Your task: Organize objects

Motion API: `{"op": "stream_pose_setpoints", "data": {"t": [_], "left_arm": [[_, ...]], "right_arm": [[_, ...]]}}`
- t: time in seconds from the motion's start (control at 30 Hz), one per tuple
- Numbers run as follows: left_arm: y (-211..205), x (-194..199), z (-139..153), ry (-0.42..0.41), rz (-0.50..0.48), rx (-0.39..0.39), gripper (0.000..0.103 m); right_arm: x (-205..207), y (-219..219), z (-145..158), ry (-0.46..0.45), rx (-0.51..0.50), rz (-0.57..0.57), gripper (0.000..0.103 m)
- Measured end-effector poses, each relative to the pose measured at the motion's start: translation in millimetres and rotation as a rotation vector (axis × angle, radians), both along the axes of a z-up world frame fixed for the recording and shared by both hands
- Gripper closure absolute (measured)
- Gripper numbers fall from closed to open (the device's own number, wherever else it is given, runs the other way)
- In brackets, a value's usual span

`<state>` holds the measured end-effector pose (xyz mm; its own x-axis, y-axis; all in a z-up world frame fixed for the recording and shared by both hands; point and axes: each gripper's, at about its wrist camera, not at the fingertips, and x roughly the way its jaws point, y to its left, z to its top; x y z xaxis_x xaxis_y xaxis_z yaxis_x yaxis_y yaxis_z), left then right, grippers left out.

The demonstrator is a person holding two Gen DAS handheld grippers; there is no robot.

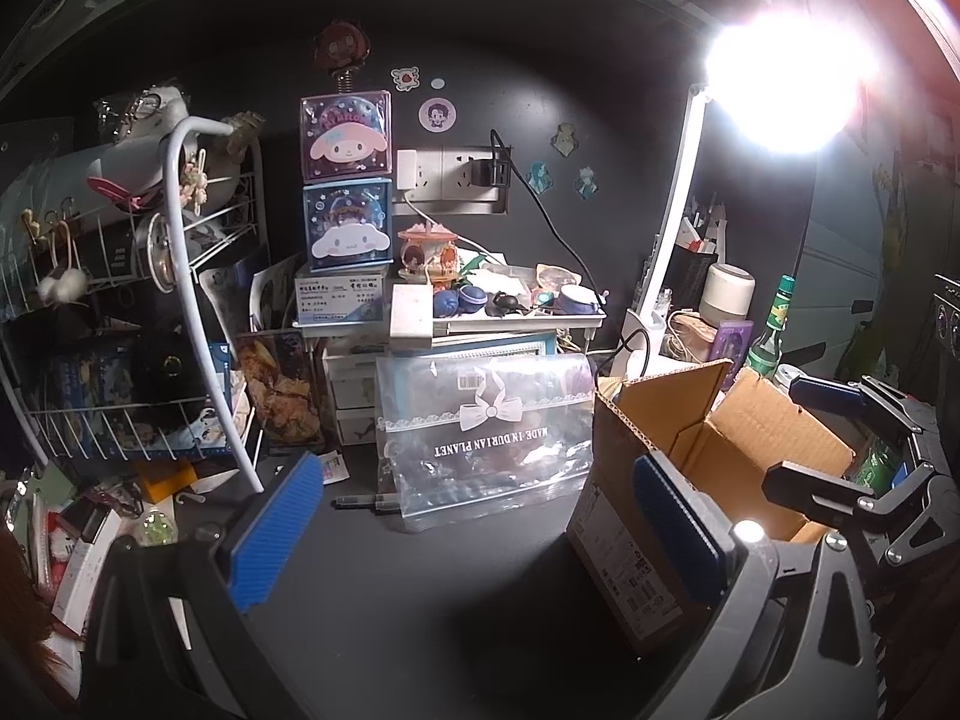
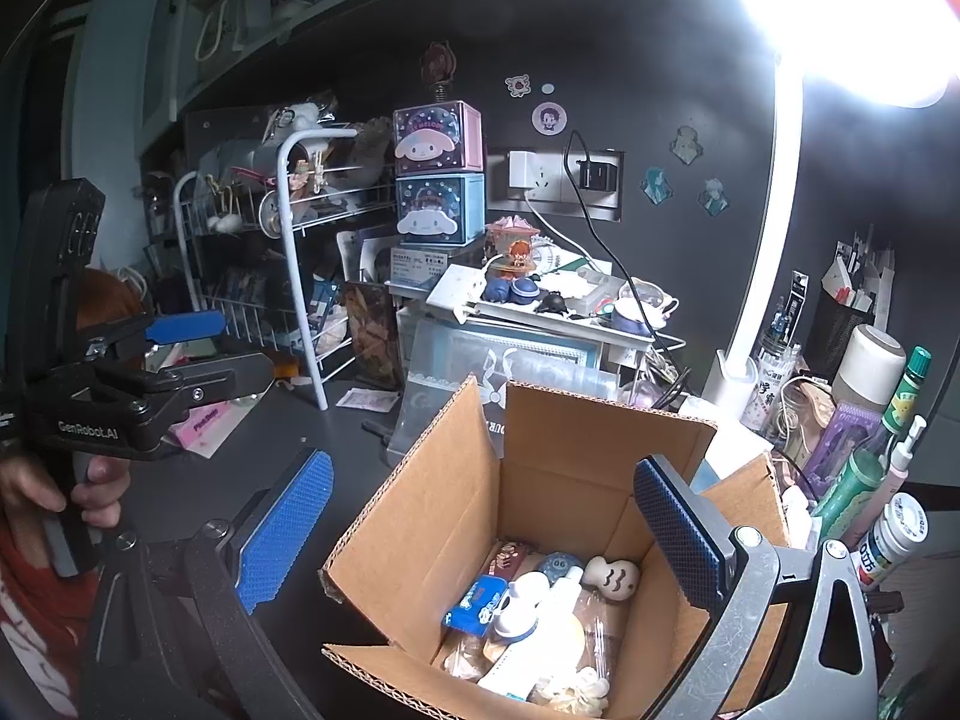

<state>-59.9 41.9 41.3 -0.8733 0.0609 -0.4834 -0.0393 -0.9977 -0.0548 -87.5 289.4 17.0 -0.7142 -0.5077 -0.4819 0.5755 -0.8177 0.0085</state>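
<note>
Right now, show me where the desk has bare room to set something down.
Bare desk lies in front of the clear bag, between the wire rack and the cardboard box. It is crowded under the rack, on the back tray, and right of the box among bottles.

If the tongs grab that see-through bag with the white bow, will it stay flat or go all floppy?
Probably floppy: the clear bag looks like thin plastic that already bulges and creases as it leans. Its glossy surface may slip between the pads. It seems to hold small things, so it would likely sag from wherever it is pinched.
</note>
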Motion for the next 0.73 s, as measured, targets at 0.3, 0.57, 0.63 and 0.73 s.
{"op": "stream_pose_setpoints", "data": {"t": [0.3, 0.57, 0.63, 0.73], "left_arm": [[0.4, 0.0, -0.1, -0.001, 0.001, 0.0, 0.001], [0.3, 0.2, -1.1, -0.002, 0.003, -0.001, 0.001], [0.1, 0.6, -1.9, -0.001, 0.003, 0.001, 0.001], [0.1, 0.2, -2.2, -0.001, 0.005, -0.001, 0.001]], "right_arm": [[-0.5, 0.0, 0.3, 0.0, 0.003, 0.002, 0.002], [-1.1, 0.7, 0.1, 0.0, 0.002, 0.002, 0.002], [-0.7, -0.4, 0.6, 0.0, 0.003, 0.003, 0.002], [-1.6, 0.5, 0.7, 0.0, 0.003, 0.007, 0.002]]}}
